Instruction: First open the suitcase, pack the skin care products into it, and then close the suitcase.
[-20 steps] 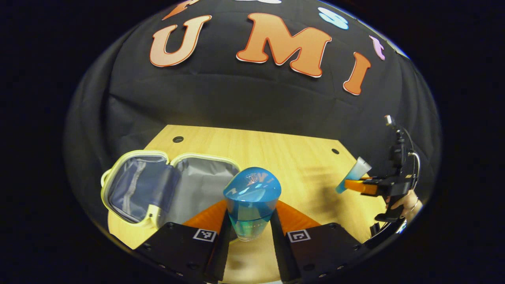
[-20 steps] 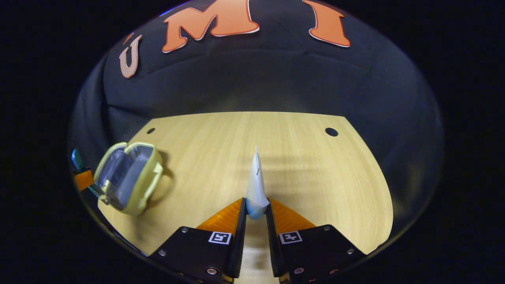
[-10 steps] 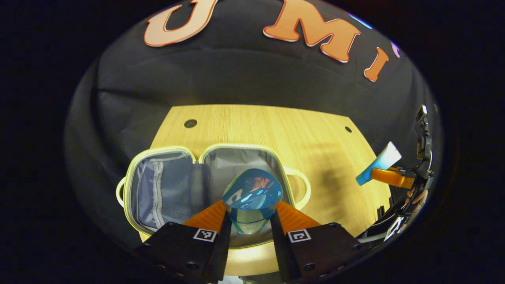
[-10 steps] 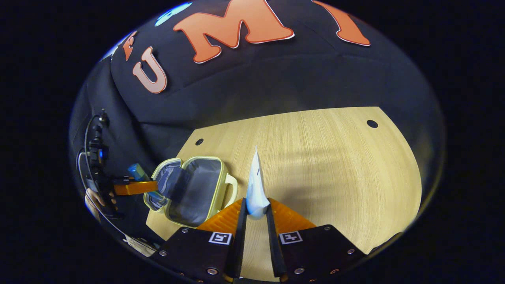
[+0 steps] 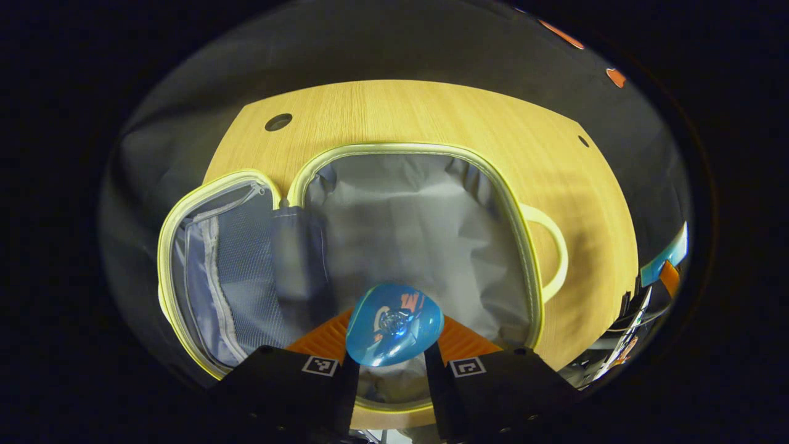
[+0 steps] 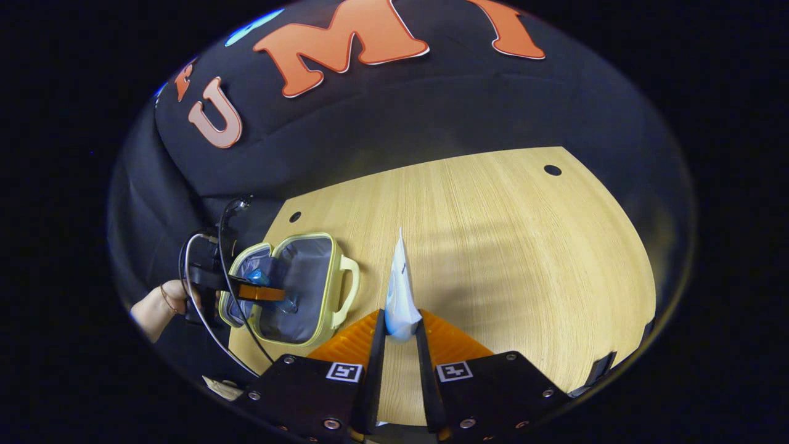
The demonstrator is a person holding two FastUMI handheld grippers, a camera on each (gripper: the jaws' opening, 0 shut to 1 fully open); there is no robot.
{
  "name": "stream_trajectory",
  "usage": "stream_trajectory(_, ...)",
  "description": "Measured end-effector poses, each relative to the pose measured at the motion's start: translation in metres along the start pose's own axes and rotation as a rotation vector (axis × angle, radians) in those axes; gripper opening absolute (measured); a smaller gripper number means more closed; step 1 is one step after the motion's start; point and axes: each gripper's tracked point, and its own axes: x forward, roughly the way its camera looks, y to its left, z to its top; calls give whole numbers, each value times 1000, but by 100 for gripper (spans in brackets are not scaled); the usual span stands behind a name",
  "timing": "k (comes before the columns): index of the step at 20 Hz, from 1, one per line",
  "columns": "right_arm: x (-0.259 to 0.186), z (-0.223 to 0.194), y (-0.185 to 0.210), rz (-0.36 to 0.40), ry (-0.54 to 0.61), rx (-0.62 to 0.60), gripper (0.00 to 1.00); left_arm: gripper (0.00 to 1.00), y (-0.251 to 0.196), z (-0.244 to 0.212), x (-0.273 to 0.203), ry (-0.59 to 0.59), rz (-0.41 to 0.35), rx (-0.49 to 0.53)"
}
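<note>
In the left gripper view, your left gripper [image 5: 387,364] has its fingers [image 5: 320,339] closed on the blue bottle [image 5: 394,324], one pressing each side, and you hold it over the near part of the open suitcase [image 5: 407,228]. The suitcase lies flat on the table [image 5: 431,117] with both halves spread: the grey-lined half sits under the bottle, the mesh-pocket half [image 5: 228,265] lies to the left of it, and a pale handle loop [image 5: 551,246] sticks out from the right rim. At the far right edge, beyond the suitcase, your right gripper [image 5: 669,274] shows with the tube [image 5: 662,259] in it. In the right gripper view, your right gripper [image 6: 399,345] has its fingers [image 6: 351,339] nearly together, pinching the lower end of the tube [image 6: 399,296], which stands upright between them, above the bare table [image 6: 505,246] just to the right of the suitcase [image 6: 305,290]. Your left gripper [image 6: 271,293] reaches in over the suitcase from its left side with the blue bottle [image 6: 286,302] low inside the grey half, and your hand [image 6: 163,305] holds that gripper at the left of the suitcase.
</note>
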Motion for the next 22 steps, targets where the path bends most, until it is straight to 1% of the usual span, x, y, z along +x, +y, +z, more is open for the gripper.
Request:
stream_trajectory(1, -1, -2, -3, -7, 4, 10, 30, 52, 0, 10, 4, -27, 3, 14)
stream_trajectory(4, -2, -7, -9, -23, 15, 20, 30, 51, 5, 19, 23, -11, 33, 61)
stream_trajectory(5, -2, -8, -10, -22, 18, 25, 30, 51, 7, 17, 29, 10, 40, 58)
stream_trajectory(7, -3, -11, -9, -19, 19, 37, 30, 51, 6, 8, 42, 50, 40, 8)
stream_trajectory(10, -6, -12, -13, -27, 22, 35, 30, 50, 13, 5, 44, 40, 45, -4)
stream_trajectory(11, -7, -12, -13, -26, 21, 35, 30, 50, 6, 5, 44, 28, 16, -8)
stream_trajectory(13, -8, -10, -6, -17, 16, 33, 30, 90, -3, 8, 29, -1, -9, 10)
stream_trajectory(14, -10, -9, 1, -9, 14, 27, 30, 99, -8, 9, 20, -20, -18, 14)
stream_trajectory(18, -13, 2, 32, 29, 11, -18, 30, 99, -23, 4, -18, -97, -84, 22)
stream_trajectory(19, -12, 8, 47, 52, 18, -30, 30, 99, -25, -5, -39, -124, -112, 27)
stream_trajectory(20, -10, 12, 65, 76, 32, -55, 30, 99, -24, -10, -49, -135, -129, 24)
stream_trajectory(22, -4, 19, 91, 98, 55, -122, 30, 99, -13, -25, -72, -173, -144, 7)
